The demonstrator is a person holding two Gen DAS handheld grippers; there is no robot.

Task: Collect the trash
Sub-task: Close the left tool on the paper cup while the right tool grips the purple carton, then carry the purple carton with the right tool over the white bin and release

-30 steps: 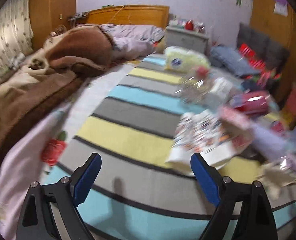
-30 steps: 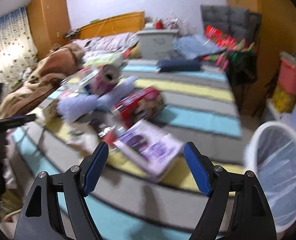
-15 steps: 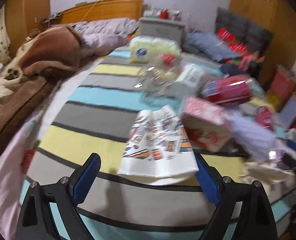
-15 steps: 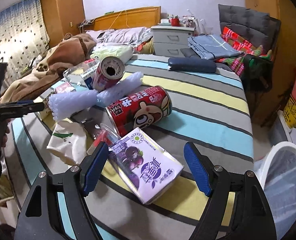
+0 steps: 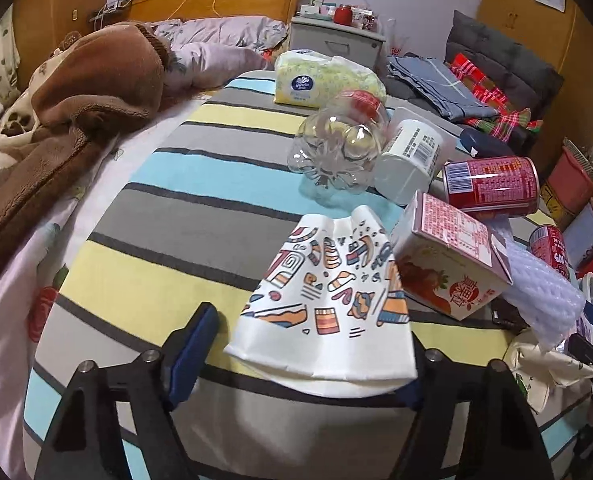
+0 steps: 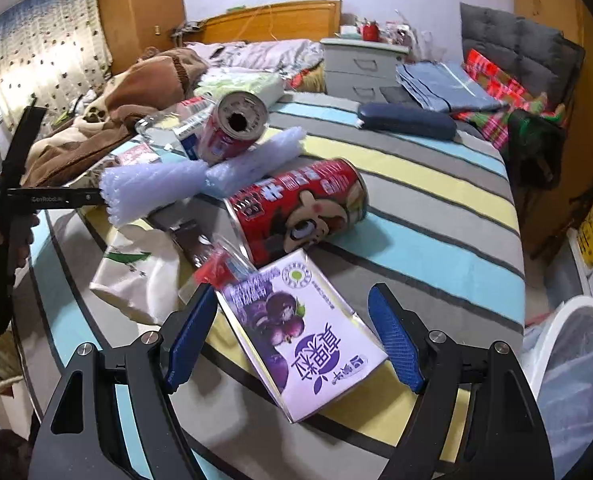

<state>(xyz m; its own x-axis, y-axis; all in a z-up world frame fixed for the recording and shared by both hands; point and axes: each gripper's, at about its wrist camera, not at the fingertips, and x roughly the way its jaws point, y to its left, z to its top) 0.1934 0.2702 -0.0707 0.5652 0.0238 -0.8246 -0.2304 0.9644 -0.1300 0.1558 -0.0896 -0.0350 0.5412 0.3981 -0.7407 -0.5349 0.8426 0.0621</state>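
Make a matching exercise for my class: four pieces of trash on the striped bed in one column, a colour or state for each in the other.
Things:
1. purple carton
2. paper cup
3. plastic bottle
4. cartoon can

States:
a. clear, lying on its side
b. red, lying on its side
c. flattened, between the open left tongs
d. between the open right tongs

Pairs: 1-d, 2-c, 3-a, 4-b

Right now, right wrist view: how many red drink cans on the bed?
2. The cartoon can lies on its side mid-bed, beside the purple carton. The open-top can lies behind the foam netting. Clutter may hide more.
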